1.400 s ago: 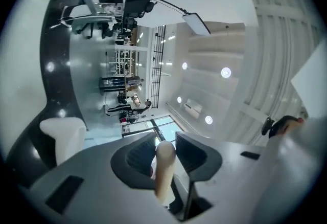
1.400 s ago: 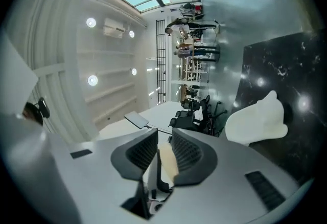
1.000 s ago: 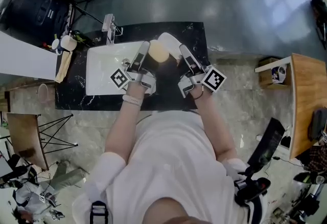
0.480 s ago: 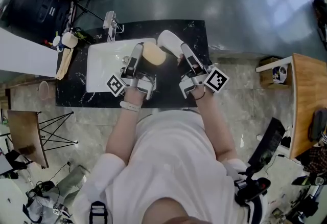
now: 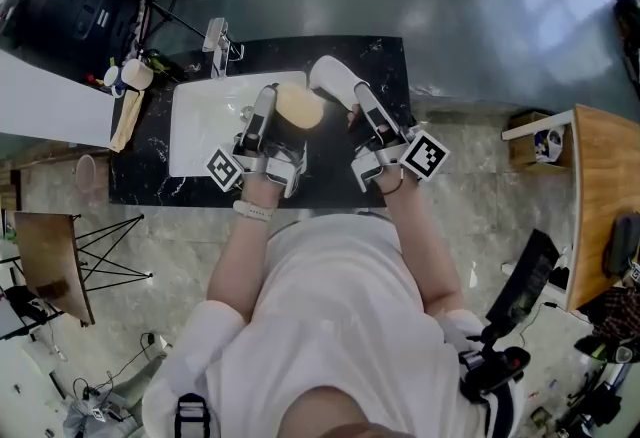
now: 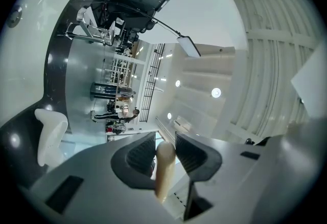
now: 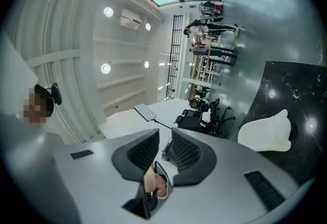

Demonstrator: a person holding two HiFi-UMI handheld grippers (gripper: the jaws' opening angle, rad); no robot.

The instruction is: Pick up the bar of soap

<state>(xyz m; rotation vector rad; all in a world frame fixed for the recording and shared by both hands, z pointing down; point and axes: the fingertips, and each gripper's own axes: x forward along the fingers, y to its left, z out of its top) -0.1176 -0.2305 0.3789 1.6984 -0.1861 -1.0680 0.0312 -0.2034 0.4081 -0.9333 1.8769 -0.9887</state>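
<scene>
In the head view I am holding the bar of soap in my left gripper, clear of the black marble counter and just at the right rim of the white sink, so I am judging the pick as made and the lift as the step in hand. My right gripper is hovering just beside the soap, near a white moulded piece lying on the counter. In the left gripper view my jaws are clenching the cream bar edge-on, both ribbed pads pressing on its faces. The grip looks narrow and the bar is likely slippery, so the next move is calling for a steady, level carry with no squeezing harder. In the right gripper view my jaws are standing slightly parted with nothing between them, and the white piece is showing off to the side. I am finding no brand, label or stamp to read on the soap; only black-and-white square markers are showing on my grippers' cubes.
</scene>
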